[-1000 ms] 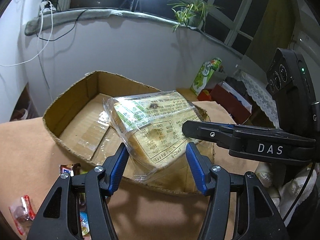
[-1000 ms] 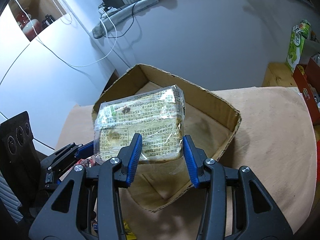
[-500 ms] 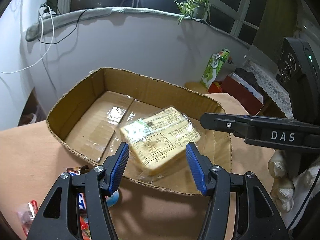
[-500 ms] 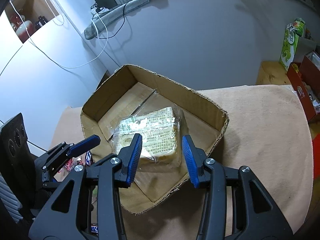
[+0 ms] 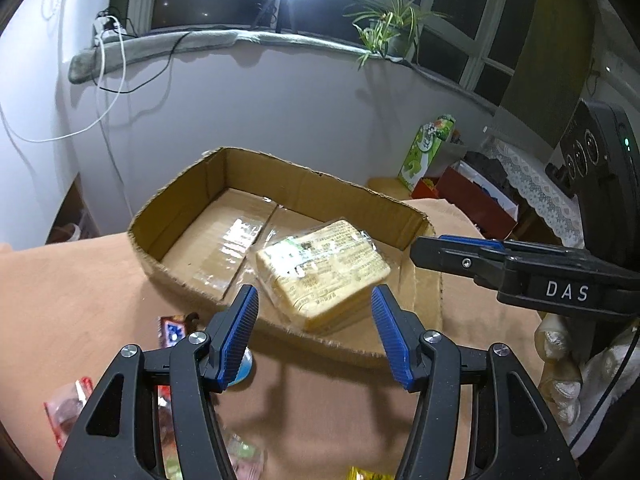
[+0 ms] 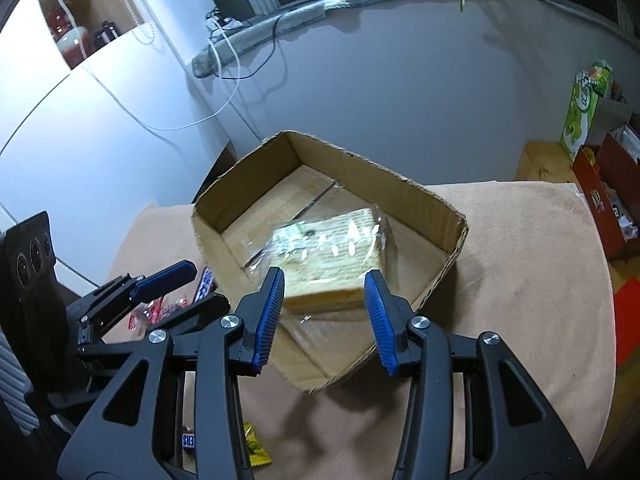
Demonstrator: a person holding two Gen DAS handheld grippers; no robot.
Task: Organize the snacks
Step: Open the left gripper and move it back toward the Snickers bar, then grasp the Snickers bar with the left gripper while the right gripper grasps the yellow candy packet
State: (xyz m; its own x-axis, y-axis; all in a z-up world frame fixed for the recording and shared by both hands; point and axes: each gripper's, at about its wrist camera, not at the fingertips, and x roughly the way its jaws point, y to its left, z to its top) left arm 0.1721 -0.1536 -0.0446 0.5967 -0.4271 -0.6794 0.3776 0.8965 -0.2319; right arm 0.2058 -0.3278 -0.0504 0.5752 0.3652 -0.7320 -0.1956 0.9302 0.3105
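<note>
A clear-wrapped pack of sliced bread [image 5: 324, 268] lies inside an open cardboard box [image 5: 180, 208] on a tan cloth; it also shows in the right wrist view [image 6: 328, 256], in the box [image 6: 420, 204]. My left gripper [image 5: 314, 332] is open and empty, above the box's near wall. My right gripper [image 6: 324, 316] is open and empty, just short of the bread. The right gripper's fingers [image 5: 460, 250] show at the right of the left wrist view. The left gripper's fingers [image 6: 164, 278] show at the left of the right wrist view.
Loose wrapped snacks lie on the cloth in front of the box: a candy bar [image 5: 172, 330], a red packet [image 5: 66, 404], a yellow packet [image 6: 256, 450]. A green carton [image 5: 428, 152] and a red box [image 5: 476, 200] stand at the far right. A white wall is behind.
The bread pack went from held up over the box to lying on the box floor. Both grippers drew back and up from it, and the right jaws opened wider.
</note>
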